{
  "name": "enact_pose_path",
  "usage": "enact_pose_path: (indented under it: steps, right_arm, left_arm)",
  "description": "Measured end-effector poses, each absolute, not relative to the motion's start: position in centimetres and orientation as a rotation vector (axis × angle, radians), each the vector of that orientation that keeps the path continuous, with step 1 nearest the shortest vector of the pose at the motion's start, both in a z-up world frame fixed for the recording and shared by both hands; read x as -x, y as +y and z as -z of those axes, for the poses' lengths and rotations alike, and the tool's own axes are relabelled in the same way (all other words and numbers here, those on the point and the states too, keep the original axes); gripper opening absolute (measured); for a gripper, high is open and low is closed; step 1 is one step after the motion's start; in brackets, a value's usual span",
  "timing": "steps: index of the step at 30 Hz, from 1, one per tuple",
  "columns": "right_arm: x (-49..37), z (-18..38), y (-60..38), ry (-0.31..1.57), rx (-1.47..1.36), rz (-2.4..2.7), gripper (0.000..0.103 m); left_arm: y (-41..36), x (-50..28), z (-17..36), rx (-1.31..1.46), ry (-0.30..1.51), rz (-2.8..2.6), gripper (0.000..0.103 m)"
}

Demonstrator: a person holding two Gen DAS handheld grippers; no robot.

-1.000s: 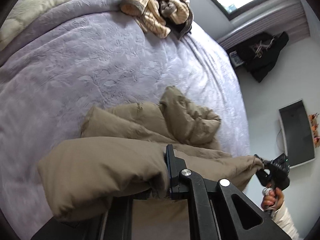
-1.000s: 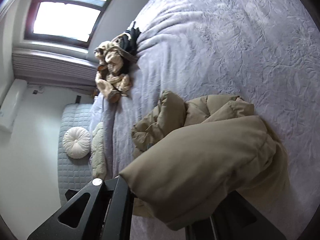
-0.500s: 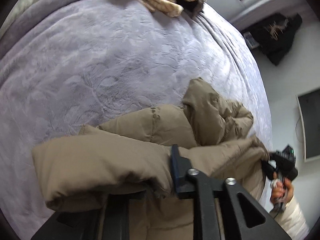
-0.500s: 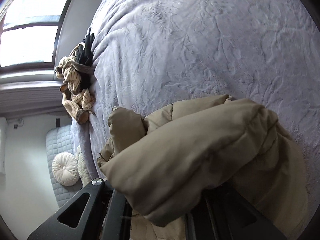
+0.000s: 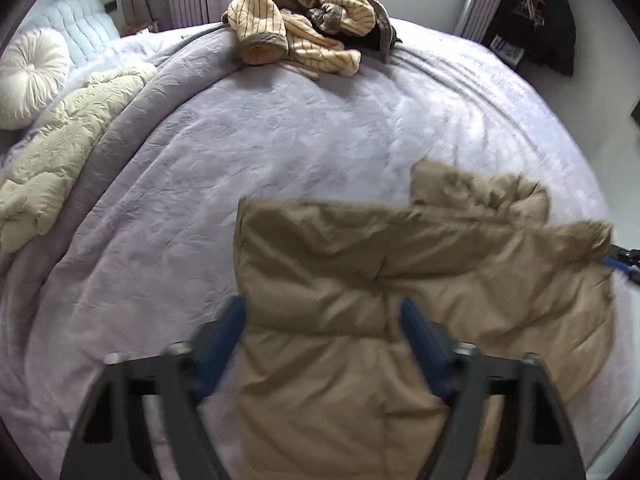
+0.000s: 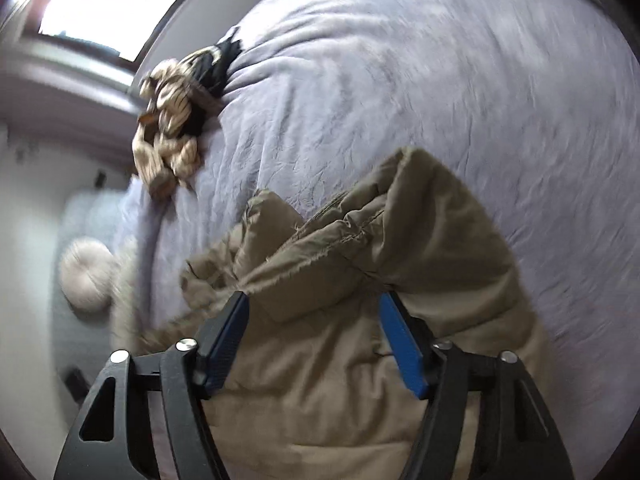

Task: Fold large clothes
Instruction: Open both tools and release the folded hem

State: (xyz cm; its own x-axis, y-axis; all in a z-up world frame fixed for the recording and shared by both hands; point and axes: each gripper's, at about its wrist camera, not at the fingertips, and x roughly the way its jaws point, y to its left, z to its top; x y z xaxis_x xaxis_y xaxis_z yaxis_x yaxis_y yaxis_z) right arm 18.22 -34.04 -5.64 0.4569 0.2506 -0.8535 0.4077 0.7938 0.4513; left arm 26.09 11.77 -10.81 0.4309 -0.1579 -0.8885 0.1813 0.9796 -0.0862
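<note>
A tan puffer jacket [image 5: 360, 280] lies folded over on the lilac bedspread [image 5: 240, 140]. My left gripper [image 5: 324, 312] is open, its blue-padded fingers [image 5: 224, 336] standing either side of the jacket's folded edge without clamping it. My right gripper [image 6: 314, 316] is open too, with the jacket [image 6: 400, 260] between its fingers [image 6: 400, 340]; its tip shows at the jacket's fur-trimmed corner in the left wrist view [image 5: 620, 264].
A heap of striped cream and dark clothes [image 5: 308, 12] lies at the far edge of the bed, also in the right wrist view [image 6: 176, 120]. A cream quilt [image 5: 60, 152] and round white cushion [image 5: 28, 72] lie at the left.
Both grippers were shut on the jacket's edge, carrying it forward over the rest. Now both have opened and let go, and the folded jacket rests on the bed.
</note>
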Motion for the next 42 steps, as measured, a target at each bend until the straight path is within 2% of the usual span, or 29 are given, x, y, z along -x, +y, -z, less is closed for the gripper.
enact_pose_path:
  steps: [1,3,8,11,22,26,31,34,37,40,42]
  right_arm:
    - [-18.1,5.4,-33.4,1.134,-0.59,0.109,0.026]
    - [-18.2,5.7,-32.7,1.182,-0.439,0.135,0.022]
    - [-19.8,7.6,-33.9,1.185,-0.312,0.201,0.022]
    - [-21.2,9.8,-35.5,1.2,-0.331,0.25,0.018]
    - [-23.7,16.3,-38.0,1.21,-0.38,0.329,0.017]
    - [-23.5,15.3,-37.5,1.197,-0.377,0.363,0.018]
    - [-20.5,8.9,-33.1,1.073,-0.238,0.3,0.021]
    - [-17.3,6.9,-30.7,1.041,-0.195,0.282,0.021]
    - [-14.4,7.9,-31.0,1.074,-0.224,0.332,0.021]
    - [-13.4,10.5,-32.7,1.127,-0.3,0.367,0.021]
    - [-13.5,11.6,-33.4,1.124,-0.308,0.358,0.021]
  left_arm:
    - [11.7,-26.1,11.7,-0.033,1.122,0.195,0.056]
    - [11.5,-26.8,13.5,-0.017,1.129,0.165,0.055]
    - [11.5,-30.7,16.8,0.05,1.125,0.076,0.055]
    - [11.1,-32.9,18.3,0.057,1.125,0.037,0.055]
    - [10.0,-36.2,22.8,0.027,1.131,-0.026,0.055]
    - [11.0,-35.1,19.4,0.073,1.098,-0.038,0.055]
    - [11.5,-29.2,14.5,0.046,1.0,0.059,0.056]
    - [11.8,-27.2,15.9,0.001,1.045,0.047,0.056]
    - [12.8,-26.9,18.6,0.043,1.105,0.013,0.056]
    - [13.2,-27.5,20.4,0.065,1.116,-0.001,0.065]
    - [13.2,-28.0,21.0,0.062,1.12,0.005,0.066]
